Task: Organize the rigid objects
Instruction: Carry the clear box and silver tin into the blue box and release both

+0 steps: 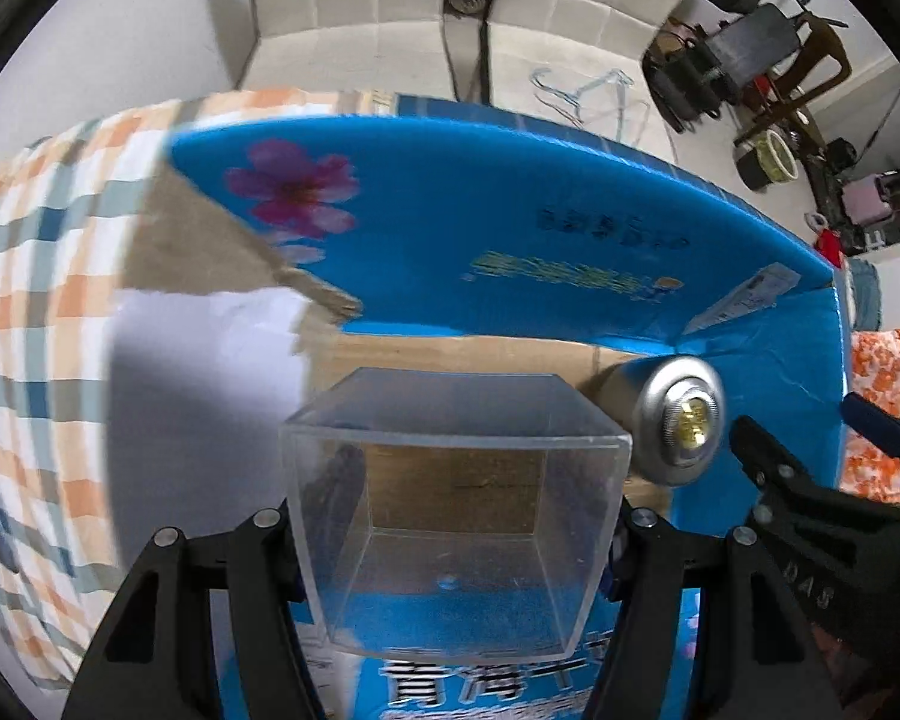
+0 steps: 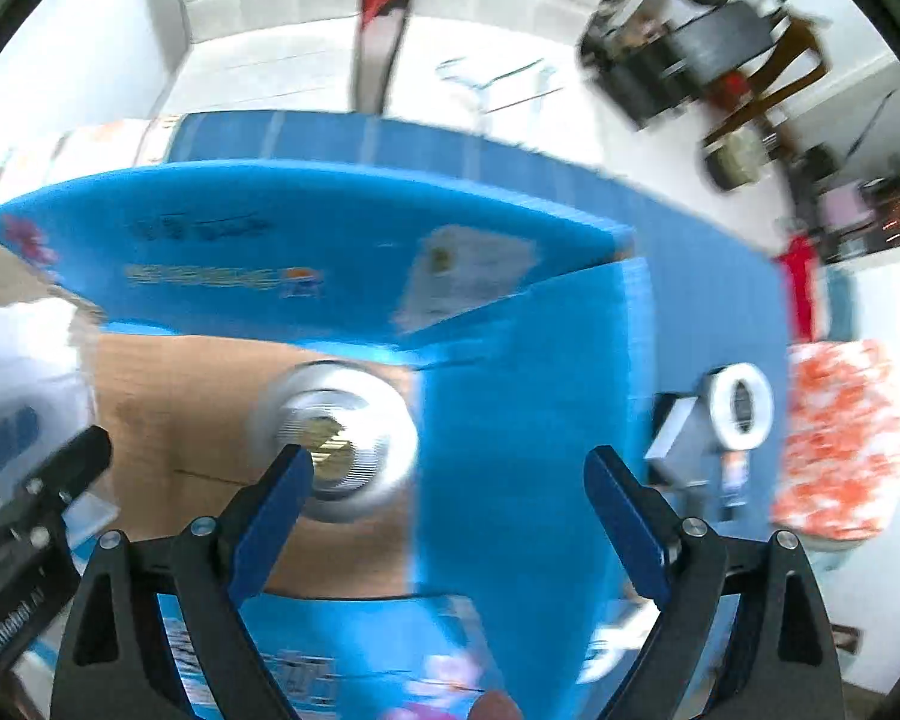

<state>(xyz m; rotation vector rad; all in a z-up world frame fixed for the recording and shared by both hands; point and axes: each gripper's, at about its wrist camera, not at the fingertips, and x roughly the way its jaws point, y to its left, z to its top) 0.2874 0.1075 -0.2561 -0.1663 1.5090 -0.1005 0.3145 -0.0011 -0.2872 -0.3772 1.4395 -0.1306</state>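
My left gripper [image 1: 450,516] is shut on a clear plastic cube box [image 1: 450,516], holding it over the open blue cardboard box [image 1: 510,228]. A silver round flashlight [image 1: 678,420] lies on the box's brown floor, to the right of the cube. My right gripper [image 2: 450,468] is open and empty above the box; its left fingertip [image 2: 294,468] is right by the flashlight [image 2: 342,444]. The right gripper also shows at the right edge of the left wrist view [image 1: 810,450]. The left gripper shows at the left edge of the right wrist view [image 2: 48,480].
The blue box stands on a checked cloth [image 1: 42,300]. A white sheet [image 1: 210,372] lies in the box at the left. A white ring-shaped object [image 2: 741,408] sits on the box's right flap. An orange patterned cloth [image 2: 840,432] lies to the right. White chairs [image 1: 354,12] stand behind.
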